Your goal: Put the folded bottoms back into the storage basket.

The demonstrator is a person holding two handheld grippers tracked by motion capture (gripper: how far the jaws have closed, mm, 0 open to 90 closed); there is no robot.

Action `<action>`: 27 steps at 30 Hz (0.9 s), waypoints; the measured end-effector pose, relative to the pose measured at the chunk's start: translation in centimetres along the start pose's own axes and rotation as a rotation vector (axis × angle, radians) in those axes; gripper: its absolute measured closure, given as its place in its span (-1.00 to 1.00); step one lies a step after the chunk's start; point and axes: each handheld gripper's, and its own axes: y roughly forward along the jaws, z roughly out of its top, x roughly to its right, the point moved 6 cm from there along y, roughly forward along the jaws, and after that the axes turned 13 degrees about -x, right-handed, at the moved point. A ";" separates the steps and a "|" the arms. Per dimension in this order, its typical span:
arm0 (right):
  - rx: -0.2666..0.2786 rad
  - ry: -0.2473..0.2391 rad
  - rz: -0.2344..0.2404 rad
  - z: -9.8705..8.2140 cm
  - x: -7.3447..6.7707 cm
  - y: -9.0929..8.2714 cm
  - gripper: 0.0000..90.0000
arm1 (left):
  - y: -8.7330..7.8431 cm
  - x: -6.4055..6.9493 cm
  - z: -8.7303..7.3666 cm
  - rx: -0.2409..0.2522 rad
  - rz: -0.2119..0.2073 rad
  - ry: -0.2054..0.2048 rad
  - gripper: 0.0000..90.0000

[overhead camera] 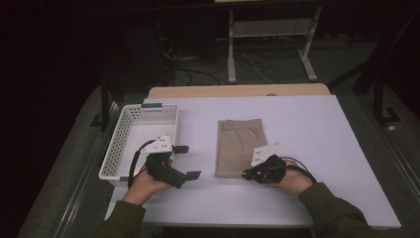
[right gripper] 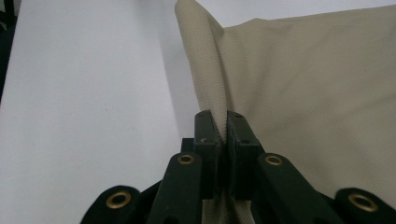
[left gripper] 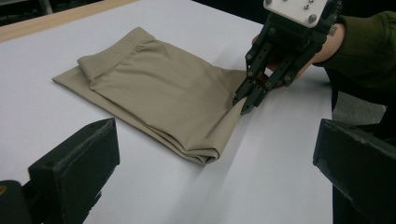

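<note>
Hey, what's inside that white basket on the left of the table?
The white basket looks empty: the high view shows bare floor and perforated walls. The left gripper and its hand cover the near right corner, so that spot cannot be checked.

Lab: floor cables point(overhead camera: 208, 69), test table point(overhead camera: 297, 119)

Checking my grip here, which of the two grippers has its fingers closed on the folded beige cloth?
The right gripper: its fingers pinch the near corner of the folded beige cloth. The left gripper stands open beside the white basket, touching nothing.
</note>
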 end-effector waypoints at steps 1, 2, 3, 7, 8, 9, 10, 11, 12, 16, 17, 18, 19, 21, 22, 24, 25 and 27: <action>-0.004 -0.002 0.003 0.0 -0.1 -0.1 0.85 | 0.0 0.0 0.0 0.000 0.000 0.000 -0.99; -0.003 -0.002 0.005 0.0 -0.2 -0.1 0.85 | 0.0 0.0 0.0 0.000 0.000 0.000 -0.99; 0.000 -0.002 0.007 0.0 -0.3 -0.1 0.85 | 0.0 0.0 0.0 0.000 0.000 0.000 -0.99; -0.003 -0.008 0.014 0.0 -0.7 -0.1 0.85 | 0.0 0.0 0.0 -0.001 0.000 0.001 -0.99; -0.005 -0.004 0.016 -0.1 -0.9 -0.1 0.85 | 0.0 0.0 0.0 0.000 0.000 0.001 -0.99; -0.006 0.001 0.020 -0.1 -1.0 -0.1 0.85 | 0.0 0.0 0.0 0.000 0.000 0.001 -0.99; -0.005 -0.002 0.023 -0.1 -1.2 -0.2 0.85 | 0.0 0.0 0.0 -0.001 -0.001 0.001 -0.99; -0.005 -0.002 0.023 -0.1 -1.2 -0.2 0.85 | 0.0 0.0 0.0 -0.001 -0.001 0.001 -0.99; -0.005 -0.008 0.023 -0.2 -1.4 -0.3 0.85 | 0.0 0.0 0.0 0.001 -0.001 0.000 -0.99; -0.008 -0.007 0.028 -0.4 -1.9 -0.4 0.85 | 0.0 0.0 0.0 0.001 -0.001 0.000 -0.99; -0.011 -0.009 0.029 -0.4 -2.0 -0.4 0.85 | 0.0 0.0 0.0 0.001 -0.001 0.000 -0.99; -0.011 -0.009 0.029 -0.4 -2.0 -0.4 0.85 | 0.0 0.0 0.0 0.001 -0.001 0.000 -0.99; -0.014 -0.008 0.028 -0.4 -2.2 -0.4 0.85 | 0.0 0.0 0.0 0.001 0.000 0.000 -0.99; -0.009 -0.012 0.031 -0.4 -2.5 -0.5 0.85 | 0.0 0.0 0.0 0.001 -0.001 0.000 -0.99; -0.010 -0.008 0.035 -0.5 -2.7 -0.6 0.85 | 0.0 0.0 0.0 0.001 -0.001 0.001 -0.99; -0.010 -0.012 0.037 -0.6 -3.2 -0.7 0.85 | 0.0 0.0 0.0 0.001 -0.001 0.000 -0.99; -0.010 -0.012 0.037 -0.6 -3.2 -0.7 0.85 | 0.0 0.0 0.0 0.001 -0.001 0.000 -0.99; -0.008 -0.013 0.039 -0.7 -3.5 -0.8 0.85 | 0.0 0.0 0.0 0.001 -0.001 0.001 -0.99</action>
